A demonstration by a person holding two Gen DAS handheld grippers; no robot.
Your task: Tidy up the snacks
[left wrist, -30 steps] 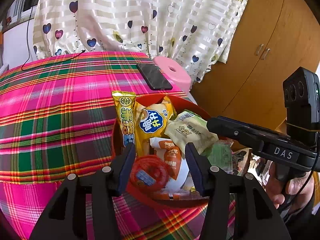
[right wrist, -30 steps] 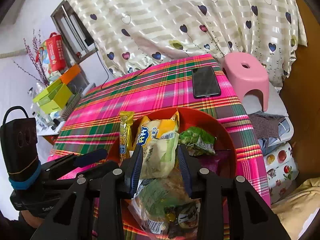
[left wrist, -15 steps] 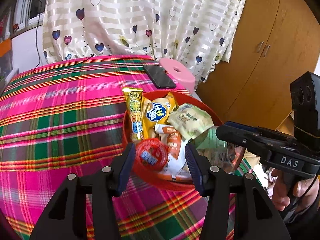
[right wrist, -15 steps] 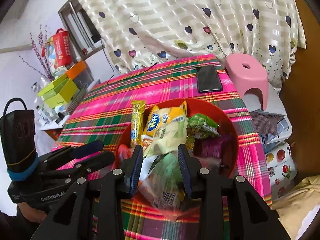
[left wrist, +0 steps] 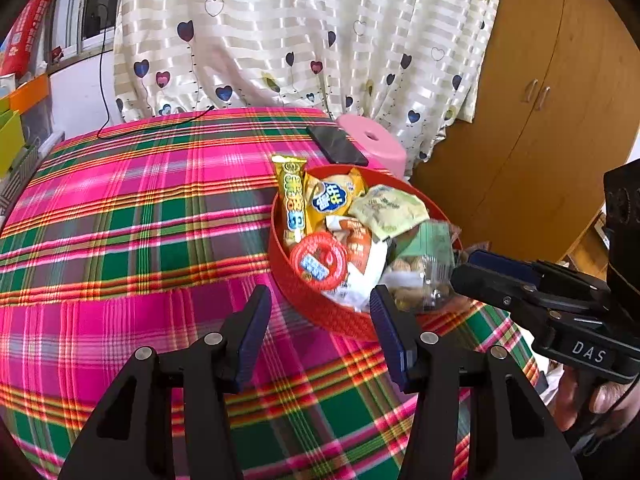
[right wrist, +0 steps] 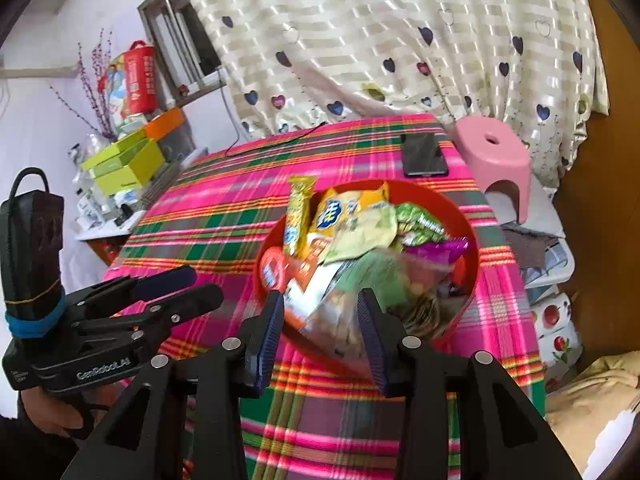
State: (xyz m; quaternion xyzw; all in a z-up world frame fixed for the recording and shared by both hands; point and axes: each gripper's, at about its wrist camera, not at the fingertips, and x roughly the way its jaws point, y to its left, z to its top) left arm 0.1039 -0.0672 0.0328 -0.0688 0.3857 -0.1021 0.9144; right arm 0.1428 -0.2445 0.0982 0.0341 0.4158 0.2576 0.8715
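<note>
A red bowl (left wrist: 312, 308) (right wrist: 472, 248) full of snack packets sits on the pink plaid tablecloth (left wrist: 140, 240). In it are a yellow stick packet (left wrist: 292, 196), a round red jelly cup (left wrist: 318, 260) and a clear bag with a green label (left wrist: 424, 276) (right wrist: 340, 312) at the near rim. My right gripper (right wrist: 319, 300) (left wrist: 466, 266) hovers just short of that bag. Its jaws are opening, and the blurred bag shows between them without clear pad contact. My left gripper (left wrist: 320, 296) (right wrist: 204, 285) is open and empty over the cloth, in front of the bowl.
A black phone (left wrist: 336, 145) (right wrist: 424, 154) lies on the cloth beyond the bowl. A pink stool (right wrist: 496, 156) stands off the table's far right corner, by the heart-print curtain. A wooden cupboard (left wrist: 540, 120) stands on the right. Green and orange boxes (right wrist: 124, 164) sit on the left.
Both grippers have drawn back from the bowl, which now looks smaller and farther. The right jaws have widened around the clear bag, which now rests at the bowl's near rim.
</note>
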